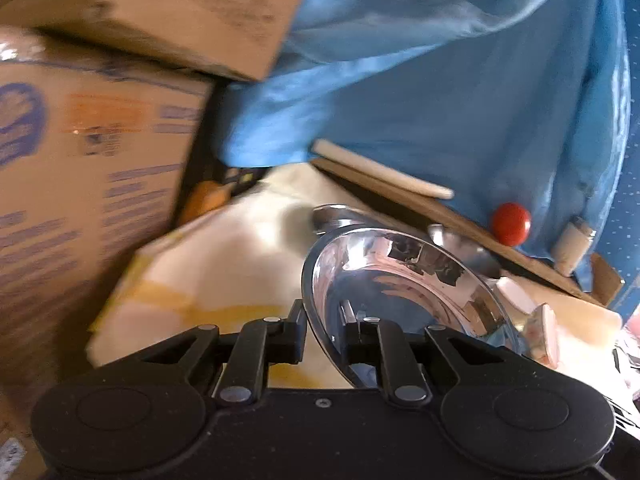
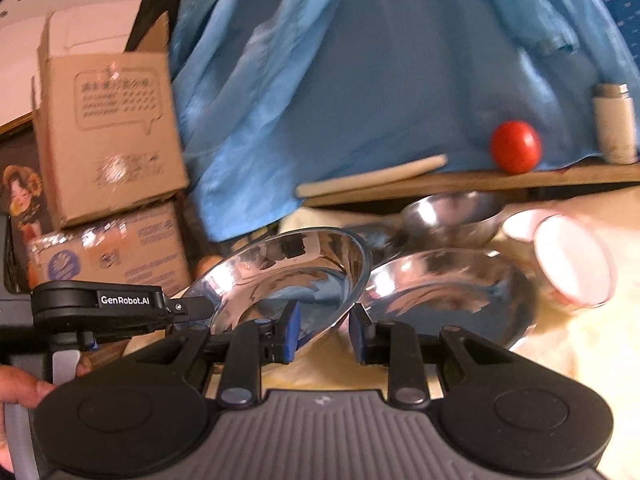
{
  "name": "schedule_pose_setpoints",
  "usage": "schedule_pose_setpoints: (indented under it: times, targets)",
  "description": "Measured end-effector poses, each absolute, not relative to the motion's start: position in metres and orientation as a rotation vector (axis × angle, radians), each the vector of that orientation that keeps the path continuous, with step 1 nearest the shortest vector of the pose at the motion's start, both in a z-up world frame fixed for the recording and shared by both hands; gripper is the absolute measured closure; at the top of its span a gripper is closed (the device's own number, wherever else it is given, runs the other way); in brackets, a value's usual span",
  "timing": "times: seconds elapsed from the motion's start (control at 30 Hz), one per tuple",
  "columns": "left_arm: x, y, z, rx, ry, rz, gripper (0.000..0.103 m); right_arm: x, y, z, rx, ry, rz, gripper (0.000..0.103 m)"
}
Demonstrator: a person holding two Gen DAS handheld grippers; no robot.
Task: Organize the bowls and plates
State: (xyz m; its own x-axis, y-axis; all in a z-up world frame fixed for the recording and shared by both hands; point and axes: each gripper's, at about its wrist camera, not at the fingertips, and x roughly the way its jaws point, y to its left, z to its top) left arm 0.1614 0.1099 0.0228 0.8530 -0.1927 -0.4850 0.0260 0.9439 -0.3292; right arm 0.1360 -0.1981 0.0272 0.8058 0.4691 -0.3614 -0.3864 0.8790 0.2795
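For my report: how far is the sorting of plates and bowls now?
Done: nothing looks stacked yet. In hand: the left gripper grips a tilted steel plate; its rim sits between the fingers of the right gripper. Left: another steel plate, a steel bowl and pink-rimmed bowls lie loose.

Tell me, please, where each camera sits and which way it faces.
Left wrist: on the left gripper, looking along its fingers at the shiny round steel plate it pinches; only that gripper shows.
Right wrist: on the right gripper, facing the same plate's rim; the left gripper and a hand show too.
Shared: the plate, hanging blue cloth, small red ball.
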Motion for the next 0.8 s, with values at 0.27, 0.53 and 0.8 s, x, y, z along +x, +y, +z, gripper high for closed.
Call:
schedule_pose_setpoints:
  times: [0.27,0.53,0.8]
  targets:
    - [0.186,0.059,0.017,-0.312,0.544,-0.200,0.087,0.147,-0.240,0.025,0.232,0.416,0.343,0.073]
    - [0.199,0.029,0.013,-0.281,0.557,-0.235,0.087,0.152,-0.265,0.021,0.241,0.406,0.287,0.073]
    - [0.207,0.015,0.011,-0.248,0.572,-0.228,0.087,0.157,-0.273,0.013,0.253,0.429,0.271,0.073]
